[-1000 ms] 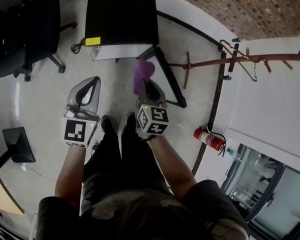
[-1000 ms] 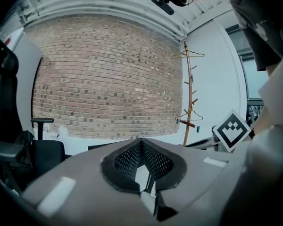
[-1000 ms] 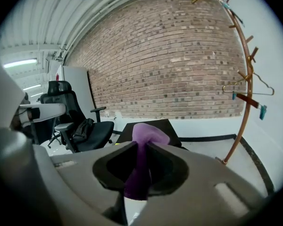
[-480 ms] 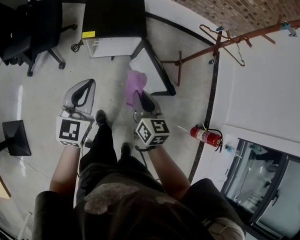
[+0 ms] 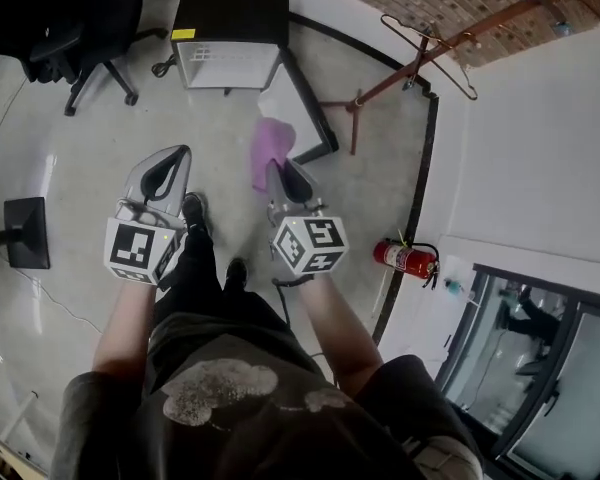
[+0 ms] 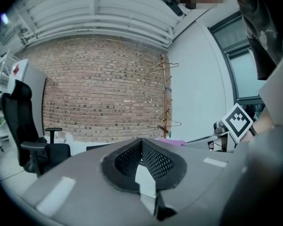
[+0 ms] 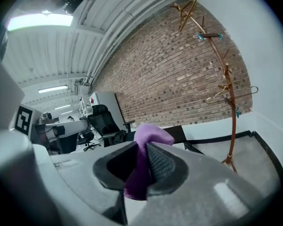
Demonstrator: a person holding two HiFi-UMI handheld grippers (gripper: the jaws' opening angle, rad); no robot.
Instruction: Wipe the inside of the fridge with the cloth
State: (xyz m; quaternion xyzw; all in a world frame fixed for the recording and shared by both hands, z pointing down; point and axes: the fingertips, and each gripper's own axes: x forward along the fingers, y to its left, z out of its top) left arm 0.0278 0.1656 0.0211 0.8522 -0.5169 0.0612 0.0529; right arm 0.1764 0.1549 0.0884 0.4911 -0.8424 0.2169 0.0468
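The small black-topped fridge (image 5: 230,13) stands at twelve o'clock, well apart from both tools and its white inside too small to judge, so all wiping looks undone, while the left gripper (image 5: 178,158) is clenched on nothing and the right gripper (image 5: 280,171) pinches the purple cloth (image 5: 271,146) at one o'clock.
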